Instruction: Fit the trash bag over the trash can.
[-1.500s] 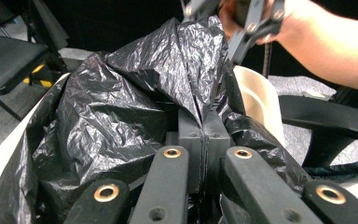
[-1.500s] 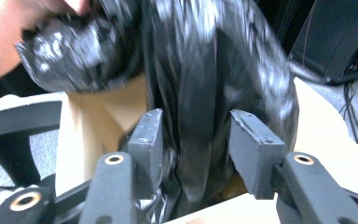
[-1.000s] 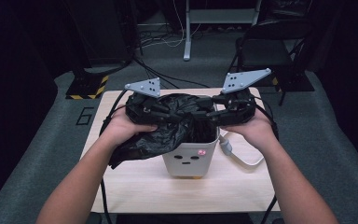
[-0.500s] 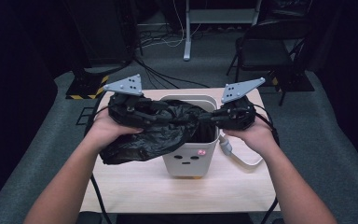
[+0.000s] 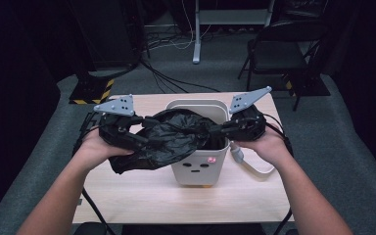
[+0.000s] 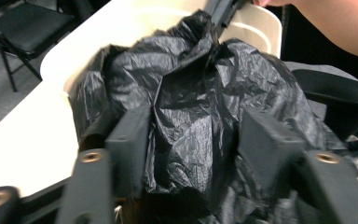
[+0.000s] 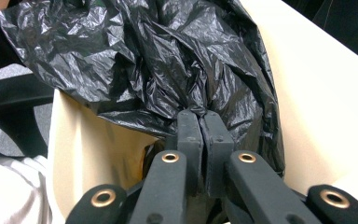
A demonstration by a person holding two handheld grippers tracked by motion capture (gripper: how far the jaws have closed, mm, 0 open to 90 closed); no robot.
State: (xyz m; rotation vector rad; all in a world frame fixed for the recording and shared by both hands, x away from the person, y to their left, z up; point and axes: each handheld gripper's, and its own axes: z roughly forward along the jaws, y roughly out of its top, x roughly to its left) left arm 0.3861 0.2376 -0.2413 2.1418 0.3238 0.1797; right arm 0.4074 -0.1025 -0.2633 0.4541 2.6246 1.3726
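We are mid-way through lining the bin (image 5: pixel 198 169) on the tabletop (image 5: pixel 147 191). The black bag (image 5: pixel 174 137) lies bunched over its rim. The right gripper (image 7: pixel 204 122) fingers pinch the bag; the left gripper (image 6: pixel 193 140) fingers have just spread, bag between them. Spreading and seating the bag remain.

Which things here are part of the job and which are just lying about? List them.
In the job:
- black bag, draped over the bin's rim
- white bin
- right claw, shut on the bag
- left claw, jaws apart with bag between them, just been opening

Lying about:
- white cable on the table
- chair
- floor cables
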